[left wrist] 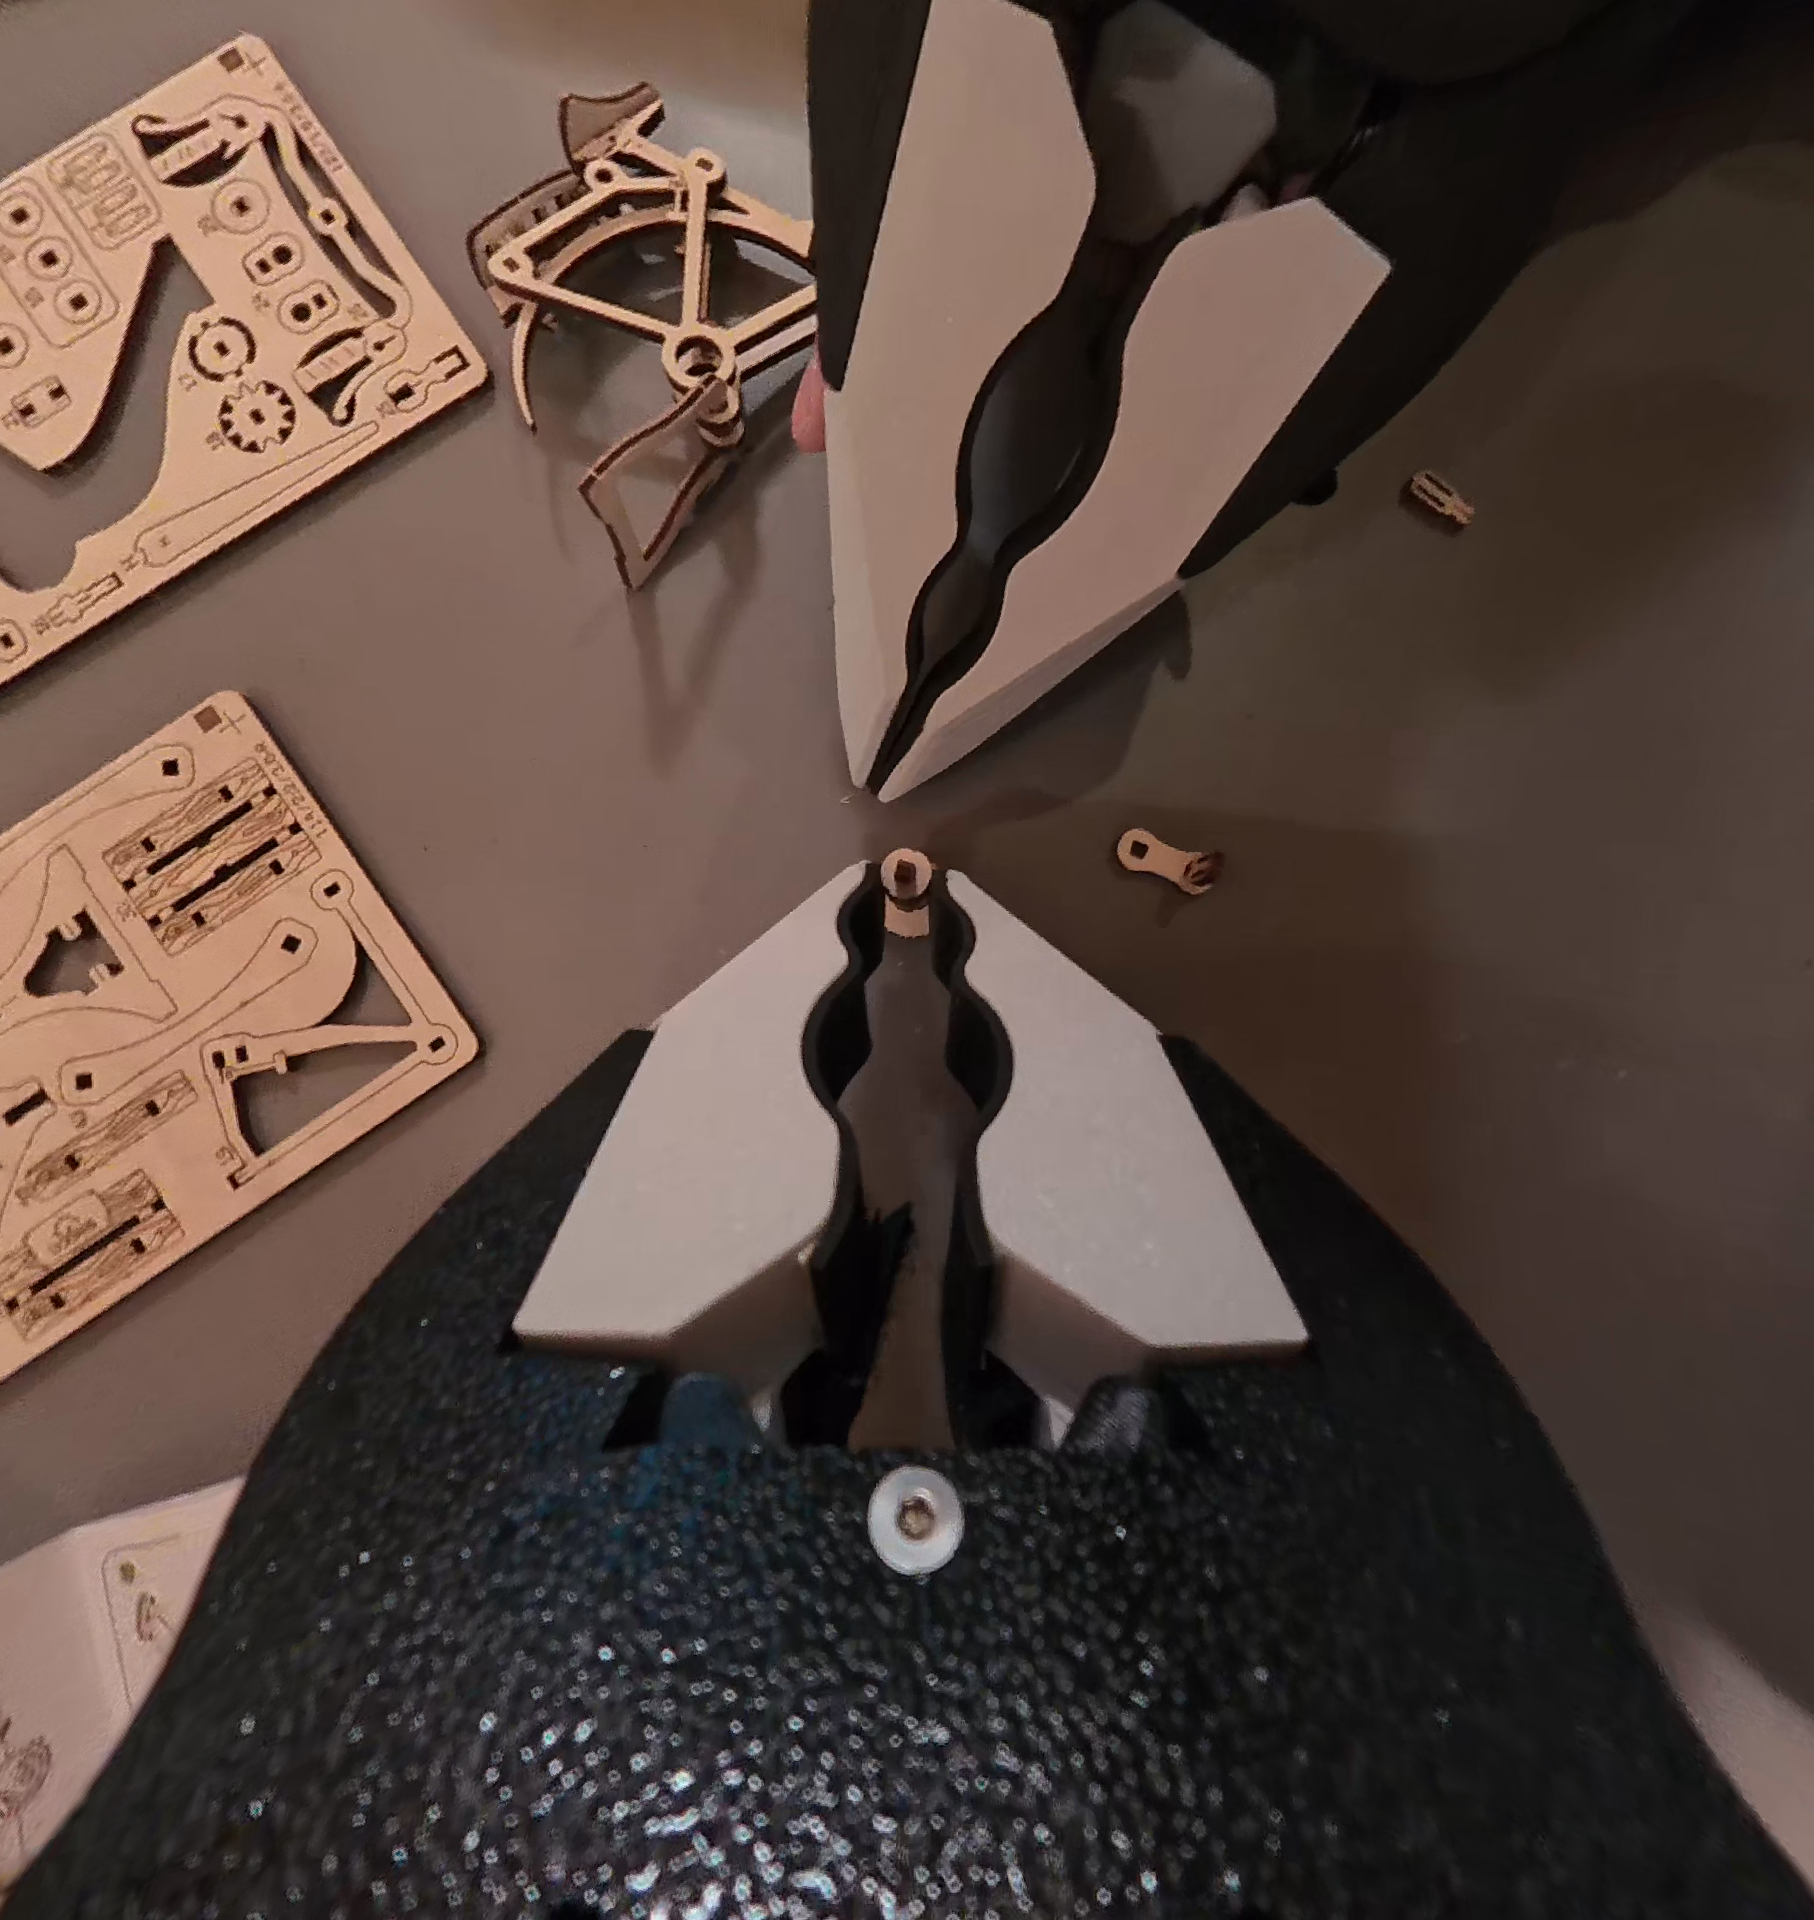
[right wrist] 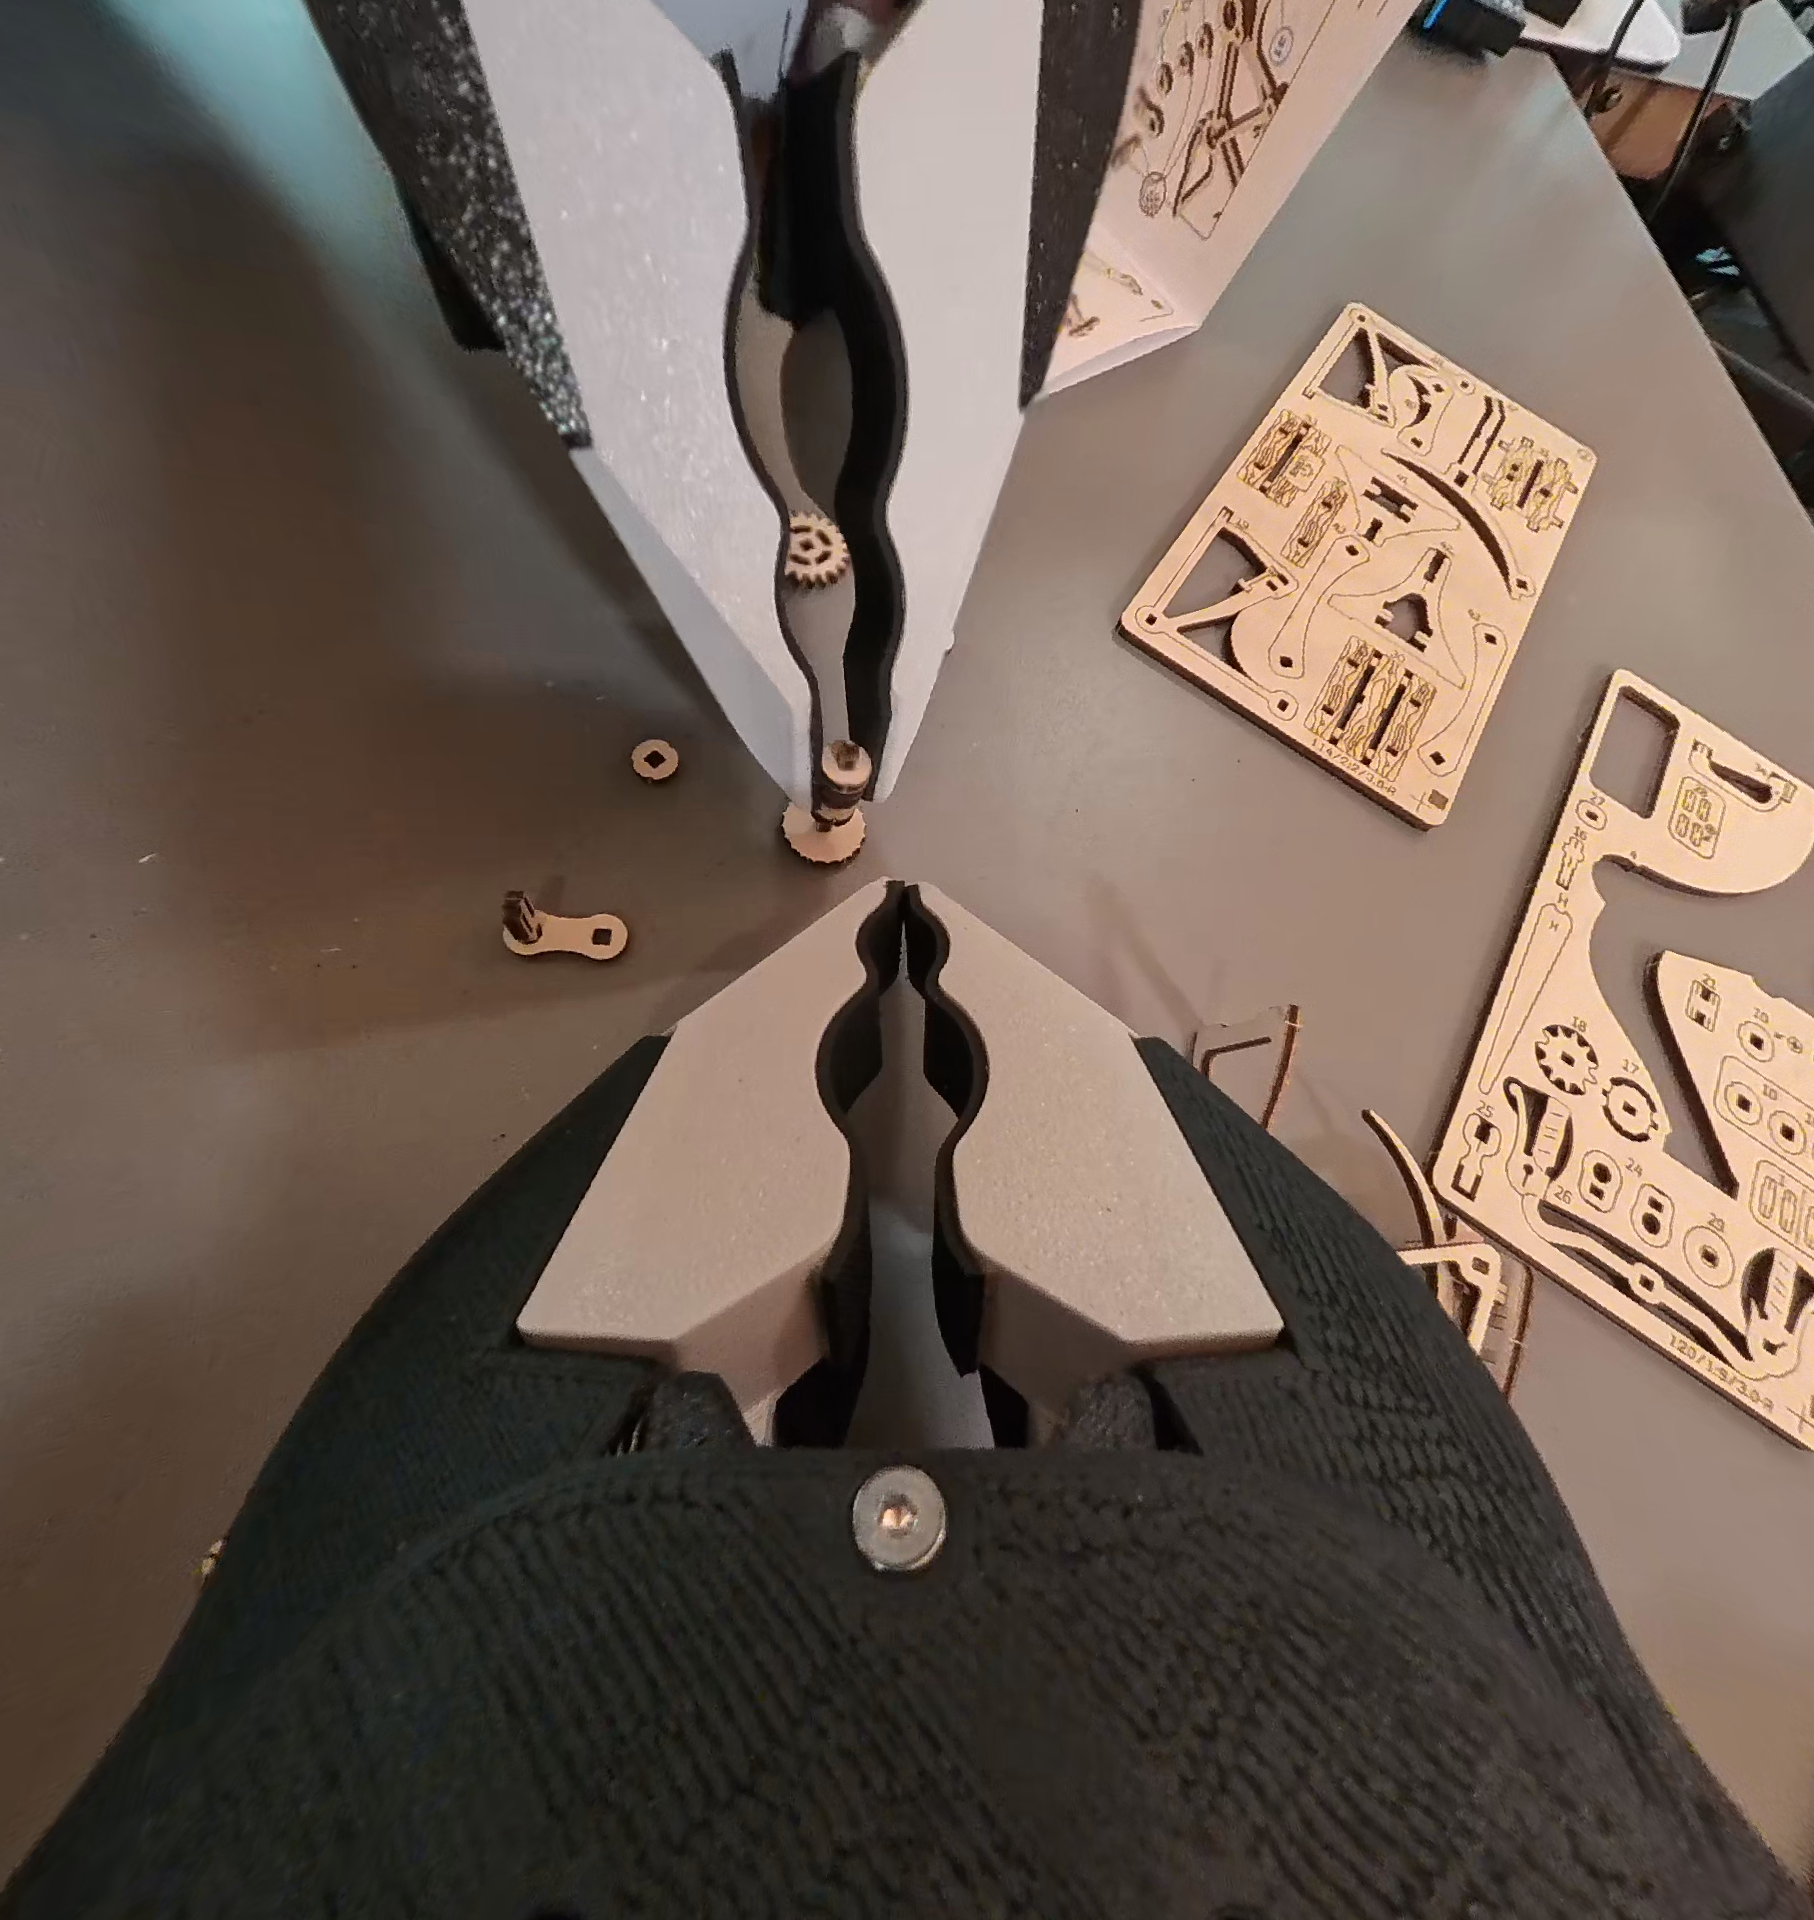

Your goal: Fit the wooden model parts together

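My left gripper (left wrist: 905, 883) is shut on a small wooden axle assembly (left wrist: 901, 871). In the right wrist view, the left gripper (right wrist: 838, 781) holds this axle (right wrist: 841, 781) upright, with a toothed wheel (right wrist: 820, 837) at its foot on the grey table (right wrist: 259, 623). My right gripper (right wrist: 903, 896) is shut with nothing visible between its tips. It points at the axle from just short of it. In the left wrist view its tips (left wrist: 874, 792) sit tip to tip with my left gripper, a small gap apart.
A lever piece with a stub (left wrist: 1168, 860) (right wrist: 562, 931), a washer (right wrist: 655, 761), a loose gear (right wrist: 815, 551) and a small peg (left wrist: 1441, 501) lie nearby. A part-built model (left wrist: 654, 312) and two part sheets (left wrist: 196, 281) (left wrist: 155, 1039) lie left. A booklet (left wrist: 51, 1662) lies near. Only a small space, under 4 cm, lies between the two pairs of fingers. Both grippers' tips are roughly 12 cm from the small peg (left wrist: 1441, 501).
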Demonstrator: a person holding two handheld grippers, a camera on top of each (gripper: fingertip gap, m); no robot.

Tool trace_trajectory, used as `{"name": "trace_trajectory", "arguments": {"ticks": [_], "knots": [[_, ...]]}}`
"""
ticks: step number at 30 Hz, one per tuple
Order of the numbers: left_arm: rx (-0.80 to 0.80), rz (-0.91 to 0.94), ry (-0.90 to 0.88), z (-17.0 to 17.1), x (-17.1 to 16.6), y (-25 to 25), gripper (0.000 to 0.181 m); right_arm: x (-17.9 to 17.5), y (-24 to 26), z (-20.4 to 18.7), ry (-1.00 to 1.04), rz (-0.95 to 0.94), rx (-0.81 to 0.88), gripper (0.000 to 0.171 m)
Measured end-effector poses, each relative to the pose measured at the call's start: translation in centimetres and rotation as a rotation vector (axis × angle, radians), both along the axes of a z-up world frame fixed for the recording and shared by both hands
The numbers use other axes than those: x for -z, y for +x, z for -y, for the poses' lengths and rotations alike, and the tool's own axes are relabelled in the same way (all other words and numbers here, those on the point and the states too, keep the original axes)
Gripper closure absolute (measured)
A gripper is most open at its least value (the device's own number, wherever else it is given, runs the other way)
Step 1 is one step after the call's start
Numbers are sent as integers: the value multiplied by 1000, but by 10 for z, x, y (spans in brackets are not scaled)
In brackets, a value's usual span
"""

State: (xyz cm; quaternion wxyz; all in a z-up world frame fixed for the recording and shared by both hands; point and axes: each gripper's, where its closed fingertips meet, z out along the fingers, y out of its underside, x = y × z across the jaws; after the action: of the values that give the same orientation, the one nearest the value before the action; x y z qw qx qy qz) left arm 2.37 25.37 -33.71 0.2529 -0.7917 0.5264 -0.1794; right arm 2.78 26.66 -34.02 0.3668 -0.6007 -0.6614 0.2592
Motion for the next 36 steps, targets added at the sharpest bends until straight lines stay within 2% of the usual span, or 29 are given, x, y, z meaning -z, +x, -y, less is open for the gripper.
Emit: {"name": "trace_trajectory", "arguments": {"ticks": [1,4,9,14,20,24,30,34,36], "knots": [[-9,-10,17,0,0,0,175,0,0,0,1,1,-2,171],[28,-41,54,1,0,0,175,0,0,1,-2,-1,-9,171],[38,50,-35,0,0,0,175,-2,0,1,-12,-11,-8,171],[40,59,-36,0,0,0,175,-1,0,2,-3,-7,-11,171],[189,38,58,4,0,1,174,-1,0,2,-10,-10,-17,171],[133,73,7,3,0,1,174,-1,0,2,-6,-8,-15,171],[79,55,25,3,0,1,175,-4,-1,1,2,-32,-9,171],[108,72,25,3,0,2,175,-6,0,-1,2,-46,-3,171],[137,94,103,-2,-5,5,174,-10,0,-4,22,-67,4,171]]}}
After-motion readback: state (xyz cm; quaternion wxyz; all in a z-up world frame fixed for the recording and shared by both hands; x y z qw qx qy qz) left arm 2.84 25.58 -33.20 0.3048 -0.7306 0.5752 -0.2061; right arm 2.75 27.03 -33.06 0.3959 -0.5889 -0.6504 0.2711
